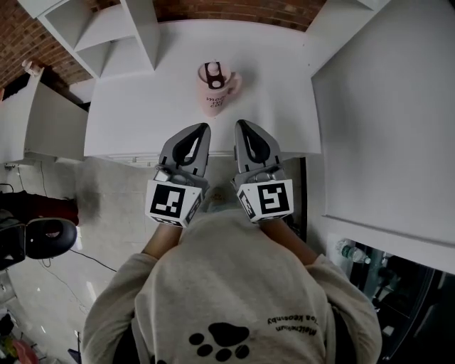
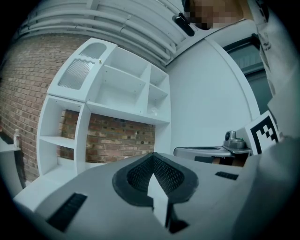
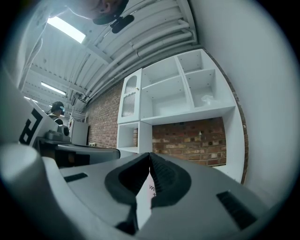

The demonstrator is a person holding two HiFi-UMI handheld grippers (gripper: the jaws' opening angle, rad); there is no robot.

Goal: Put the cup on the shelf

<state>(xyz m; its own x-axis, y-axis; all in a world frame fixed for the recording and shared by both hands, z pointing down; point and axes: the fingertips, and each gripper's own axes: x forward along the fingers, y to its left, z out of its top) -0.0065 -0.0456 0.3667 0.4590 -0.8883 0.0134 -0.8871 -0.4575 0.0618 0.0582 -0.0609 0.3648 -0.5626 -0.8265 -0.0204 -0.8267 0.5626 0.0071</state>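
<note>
A pink cup point(image 1: 215, 87) with dark print stands upright on the white table point(image 1: 142, 106), toward its back. My left gripper point(image 1: 203, 128) and right gripper point(image 1: 240, 125) lie side by side over the table's near edge, both shut and holding nothing, with the cup just beyond and between their tips. The white shelf unit point(image 1: 106, 35) stands at the table's back left. In the left gripper view the shut left gripper point(image 2: 152, 157) faces the shelf unit point(image 2: 117, 89). The right gripper view shows the shut right gripper point(image 3: 150, 154), with a pale printed sliver of the cup point(image 3: 152, 188) behind its jaws.
A tall white panel point(image 1: 384, 106) borders the table on the right. A brick wall point(image 1: 213, 8) runs behind it. A lower white counter point(image 1: 50, 121) sits at the left. On the floor lie a black object point(image 1: 43, 238) and cables; bottles point(image 1: 348, 250) stand at the lower right.
</note>
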